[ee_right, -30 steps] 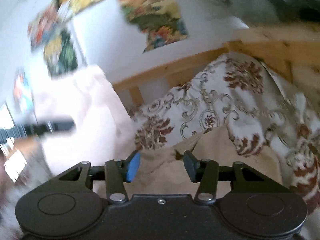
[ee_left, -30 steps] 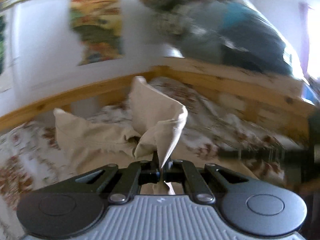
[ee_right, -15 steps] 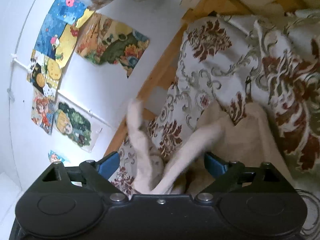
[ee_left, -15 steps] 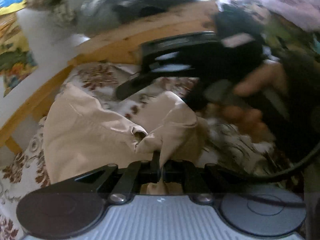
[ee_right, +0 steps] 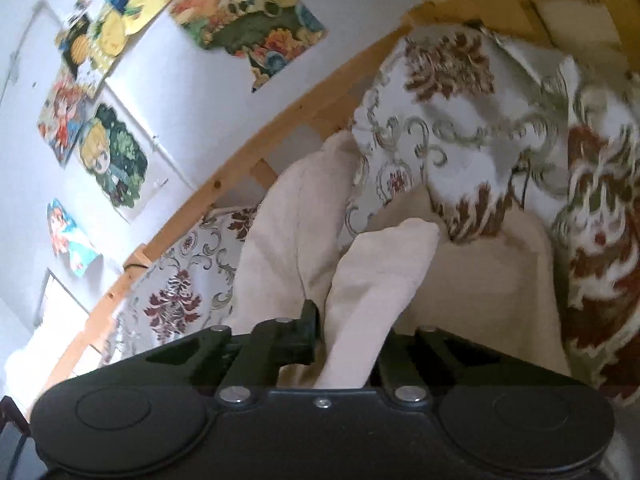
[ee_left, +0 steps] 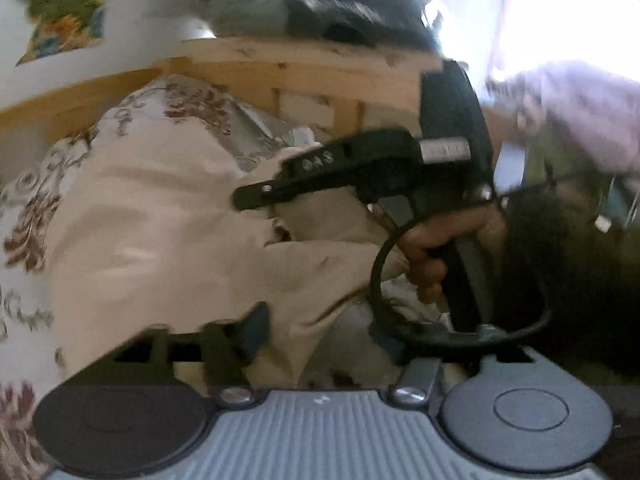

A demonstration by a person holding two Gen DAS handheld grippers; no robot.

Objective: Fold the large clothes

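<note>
Wooden bed frame (ee_right: 224, 184) against a poster-covered wall (ee_right: 168, 92), floral bedspread (ee_right: 472, 136) on top, and that's where the beige garment (ee_left: 168, 232) is lying, mostly spread just ahead of both tools.

Right gripper (ee_right: 344, 344) is clenched on a bunched fold of the beige garment, with two lobes of cloth standing up right in front of its fingers. My guess is it's pinching an edge to carry it over for a fold.

Left gripper (ee_left: 320, 340) has its jaws apart, with cloth lying loose between and ahead of them but nothing pinched. Looks like it's free to re-grip somewhere else while the other one keeps hold.

What each camera gives you: the left wrist view shows the whole right tool from the side, off to its right, plus the person's hand (ee_left: 436, 252) on the handle and the cable looping below, though it's pretty blurry. The right wrist view is sharper, shows the actual pinch and the posters, but no sign of the left tool at all.
</note>
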